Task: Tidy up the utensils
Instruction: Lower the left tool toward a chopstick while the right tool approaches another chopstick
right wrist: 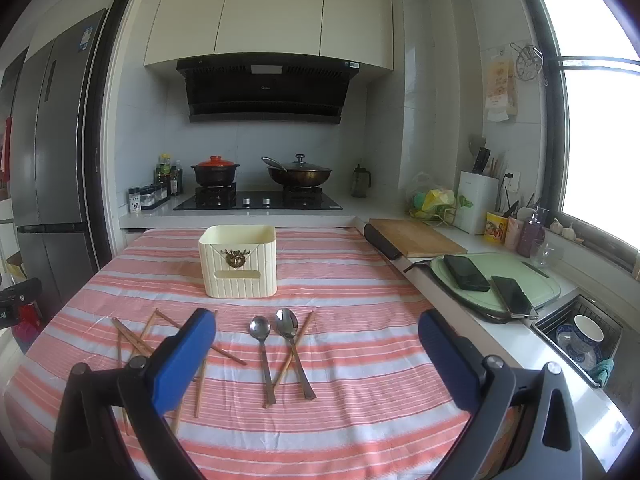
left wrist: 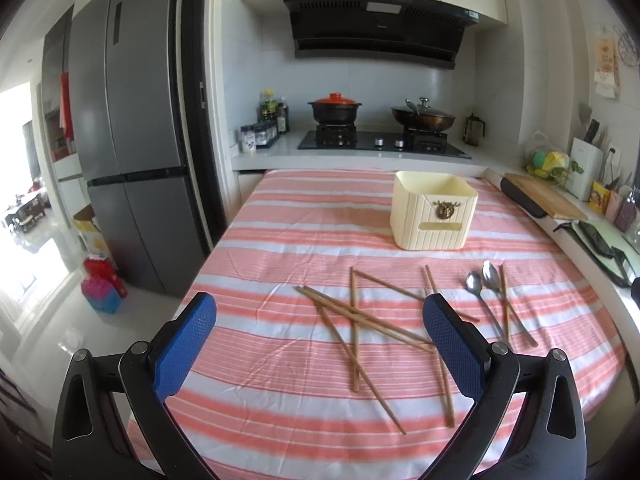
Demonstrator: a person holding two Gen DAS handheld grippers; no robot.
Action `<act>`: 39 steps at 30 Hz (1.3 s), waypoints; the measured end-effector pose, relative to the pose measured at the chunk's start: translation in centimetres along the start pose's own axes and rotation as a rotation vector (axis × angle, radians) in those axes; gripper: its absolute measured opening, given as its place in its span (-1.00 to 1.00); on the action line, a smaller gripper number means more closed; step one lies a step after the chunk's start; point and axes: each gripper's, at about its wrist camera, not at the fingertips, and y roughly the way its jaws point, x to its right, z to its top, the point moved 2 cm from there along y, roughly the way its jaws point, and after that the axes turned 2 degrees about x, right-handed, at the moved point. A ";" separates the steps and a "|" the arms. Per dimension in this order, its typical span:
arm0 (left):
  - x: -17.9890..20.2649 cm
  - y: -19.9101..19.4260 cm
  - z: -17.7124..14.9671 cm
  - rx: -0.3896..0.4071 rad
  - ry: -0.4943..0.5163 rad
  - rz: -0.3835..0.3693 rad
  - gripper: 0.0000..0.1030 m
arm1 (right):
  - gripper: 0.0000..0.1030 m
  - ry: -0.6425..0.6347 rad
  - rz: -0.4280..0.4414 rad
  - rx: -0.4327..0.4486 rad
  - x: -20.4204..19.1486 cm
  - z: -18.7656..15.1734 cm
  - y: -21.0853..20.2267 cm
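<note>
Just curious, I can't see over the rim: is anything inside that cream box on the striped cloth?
Only the upper inner walls of the box show, and they look bare. Its front wall hides the bottom, so I cannot tell.

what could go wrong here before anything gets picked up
The chopsticks lie crossed in a loose pile, so closing the left tool on one may drag or flick its neighbours. One chopstick lies crossed with the two spoons, so lifting a spoon with the right tool could shift it. The striped cloth is wrinkled and could bunch under the tips. The cream bin looks light and may slide if bumped.
</note>
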 end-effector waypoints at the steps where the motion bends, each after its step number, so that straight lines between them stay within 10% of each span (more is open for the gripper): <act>1: -0.1 0.3 -0.1 -0.009 -0.002 0.004 0.99 | 1.00 -0.003 0.002 -0.001 -0.1 0.0 0.1; 25: -0.1 17.0 -4.3 -0.340 -0.013 0.054 0.99 | 1.00 -0.029 -0.036 -0.103 1.2 -1.9 6.3; 39: -0.1 21.3 -7.6 -0.445 0.051 0.103 0.99 | 0.99 -0.076 0.079 -0.423 3.3 -8.9 17.1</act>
